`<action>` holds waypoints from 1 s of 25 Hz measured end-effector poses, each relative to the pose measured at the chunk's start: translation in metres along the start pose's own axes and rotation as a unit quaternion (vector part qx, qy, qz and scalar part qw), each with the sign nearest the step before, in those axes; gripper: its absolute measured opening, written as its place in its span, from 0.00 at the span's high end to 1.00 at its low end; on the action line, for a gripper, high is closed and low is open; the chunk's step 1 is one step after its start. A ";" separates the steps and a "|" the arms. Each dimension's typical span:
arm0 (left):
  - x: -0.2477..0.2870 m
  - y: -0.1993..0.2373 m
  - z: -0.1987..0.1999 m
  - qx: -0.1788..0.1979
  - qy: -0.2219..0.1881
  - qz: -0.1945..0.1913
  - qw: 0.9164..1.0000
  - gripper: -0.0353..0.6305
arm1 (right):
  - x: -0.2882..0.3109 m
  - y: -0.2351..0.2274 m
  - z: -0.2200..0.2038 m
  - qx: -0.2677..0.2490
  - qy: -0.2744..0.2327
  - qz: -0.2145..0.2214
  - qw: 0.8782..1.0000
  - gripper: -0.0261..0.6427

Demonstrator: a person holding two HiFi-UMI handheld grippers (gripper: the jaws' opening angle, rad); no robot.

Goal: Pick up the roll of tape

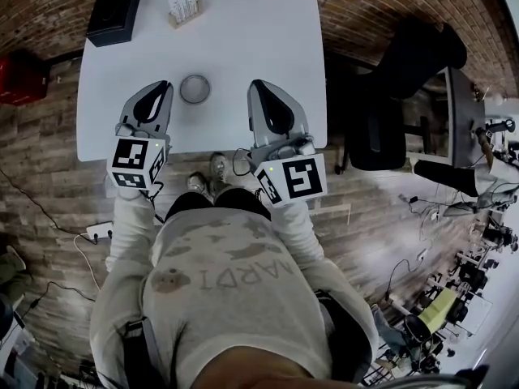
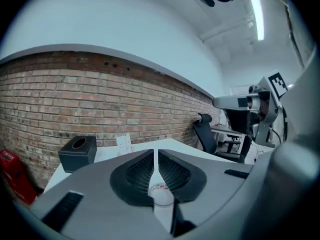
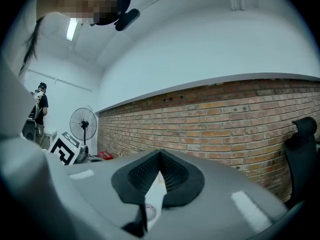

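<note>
Grey roll of tape (image 1: 195,88) flat on white table (image 1: 268,47), black box (image 1: 114,10) with top hole, holder (image 1: 185,6) with cards, left gripper (image 1: 165,84) and right gripper (image 1: 254,84) closed, empty

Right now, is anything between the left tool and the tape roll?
Nothing visible. The roll of tape lies on bare table just beside the left tool; the black box sits at the far corner.

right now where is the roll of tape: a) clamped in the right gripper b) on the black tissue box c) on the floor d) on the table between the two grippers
D: the head view shows the roll of tape lying on the white table between the left gripper and right gripper, held by neither.
</note>
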State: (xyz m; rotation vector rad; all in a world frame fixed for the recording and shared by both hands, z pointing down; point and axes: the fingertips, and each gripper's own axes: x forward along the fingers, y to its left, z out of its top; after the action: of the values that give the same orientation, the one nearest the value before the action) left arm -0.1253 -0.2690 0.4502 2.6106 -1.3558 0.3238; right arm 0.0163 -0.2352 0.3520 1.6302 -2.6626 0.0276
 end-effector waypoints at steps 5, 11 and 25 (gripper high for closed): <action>0.025 0.008 -0.039 -0.015 0.064 0.008 0.998 0.87 | 0.015 -0.007 -0.013 0.006 0.016 0.012 1.000 0.94; 0.049 0.017 -0.075 -0.027 0.123 0.018 0.992 0.82 | 0.032 -0.016 -0.027 0.014 0.031 0.022 0.999 0.94; 0.105 0.030 -0.135 -0.026 0.236 0.032 0.971 0.77 | 0.054 -0.043 -0.046 0.025 0.053 0.032 0.998 0.94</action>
State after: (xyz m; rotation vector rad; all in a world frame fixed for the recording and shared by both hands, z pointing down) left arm -0.1058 -0.3329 0.6106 2.2473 -1.2549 0.8428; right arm 0.0301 -0.3017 0.3997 1.5106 -2.6545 0.1780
